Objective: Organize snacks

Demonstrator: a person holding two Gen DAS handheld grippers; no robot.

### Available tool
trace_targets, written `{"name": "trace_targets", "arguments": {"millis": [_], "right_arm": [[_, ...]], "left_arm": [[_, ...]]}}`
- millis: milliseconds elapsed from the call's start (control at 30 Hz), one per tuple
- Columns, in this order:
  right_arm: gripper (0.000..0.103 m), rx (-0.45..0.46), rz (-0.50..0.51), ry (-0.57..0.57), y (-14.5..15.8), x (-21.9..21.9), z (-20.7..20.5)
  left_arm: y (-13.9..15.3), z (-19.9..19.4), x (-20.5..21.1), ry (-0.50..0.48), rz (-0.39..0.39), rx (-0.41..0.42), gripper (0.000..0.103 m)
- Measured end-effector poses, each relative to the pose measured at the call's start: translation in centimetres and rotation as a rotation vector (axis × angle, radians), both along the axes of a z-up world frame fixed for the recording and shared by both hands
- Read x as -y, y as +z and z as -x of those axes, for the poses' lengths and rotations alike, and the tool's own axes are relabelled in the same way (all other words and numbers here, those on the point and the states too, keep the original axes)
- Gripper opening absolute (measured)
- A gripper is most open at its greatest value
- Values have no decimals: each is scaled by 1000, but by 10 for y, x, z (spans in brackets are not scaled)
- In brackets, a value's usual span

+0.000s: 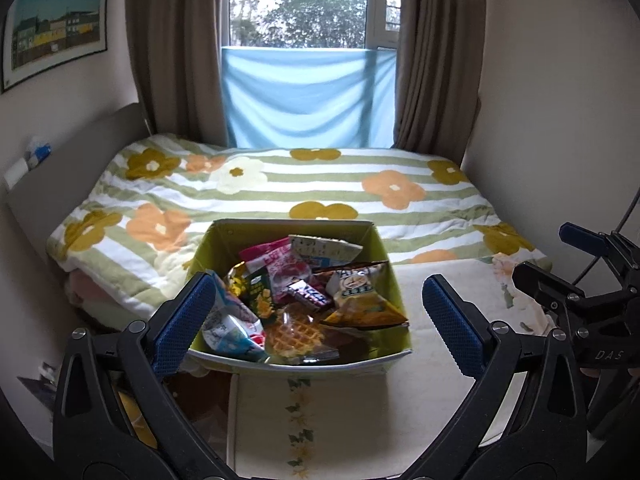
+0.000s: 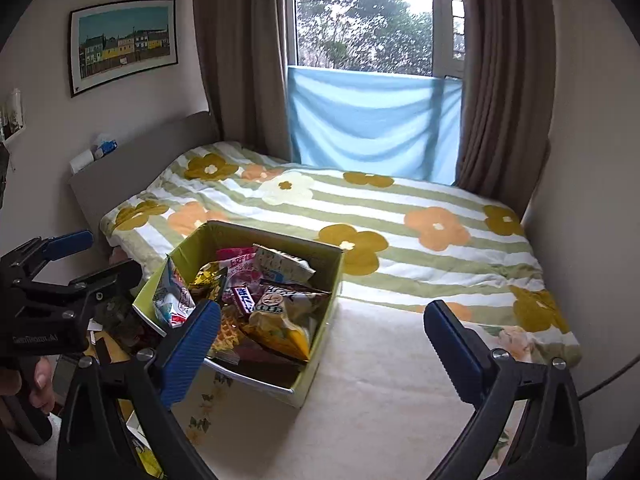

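Behind everything is a window (image 1: 298,2) with brown curtains (image 1: 176,44) and a blue cloth (image 1: 308,96) hung across its lower part. A bed (image 1: 440,360) with a flowery striped blanket (image 1: 280,188) fills the room. On the near part of the bed sits a green box (image 1: 224,240) full of snacks (image 1: 304,292): a waffle pack (image 1: 294,334), a yellow chip bag (image 1: 360,300) and pink packs. The left gripper (image 1: 320,312) is just in front of the box, its jaws wide and holding nothing. The right gripper (image 2: 324,344) is beside the box over the bare sheet, jaws also wide and holding nothing. A picture (image 2: 124,44) hangs on the wall.
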State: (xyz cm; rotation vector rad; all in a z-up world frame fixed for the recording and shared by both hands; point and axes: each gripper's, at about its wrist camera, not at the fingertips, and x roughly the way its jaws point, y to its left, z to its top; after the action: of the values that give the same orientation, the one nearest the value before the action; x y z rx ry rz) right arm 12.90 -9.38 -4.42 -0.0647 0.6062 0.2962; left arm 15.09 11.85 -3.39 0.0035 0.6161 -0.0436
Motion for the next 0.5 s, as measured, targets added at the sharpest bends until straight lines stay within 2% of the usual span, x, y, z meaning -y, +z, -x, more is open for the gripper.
{"name": "trace_targets", "arguments": {"millis": [100,267,500], "right_arm": [[102,56,-14,-60,11,19,25],[102,98,-27,-133,24,45,59],[102,114,-20,-229,21,61,93]], "left_arm": [[12,26,19,-9,-8,56,103],[22,62,34,1,6,118,103],[20,96,49,11,-6,147,103]]}}
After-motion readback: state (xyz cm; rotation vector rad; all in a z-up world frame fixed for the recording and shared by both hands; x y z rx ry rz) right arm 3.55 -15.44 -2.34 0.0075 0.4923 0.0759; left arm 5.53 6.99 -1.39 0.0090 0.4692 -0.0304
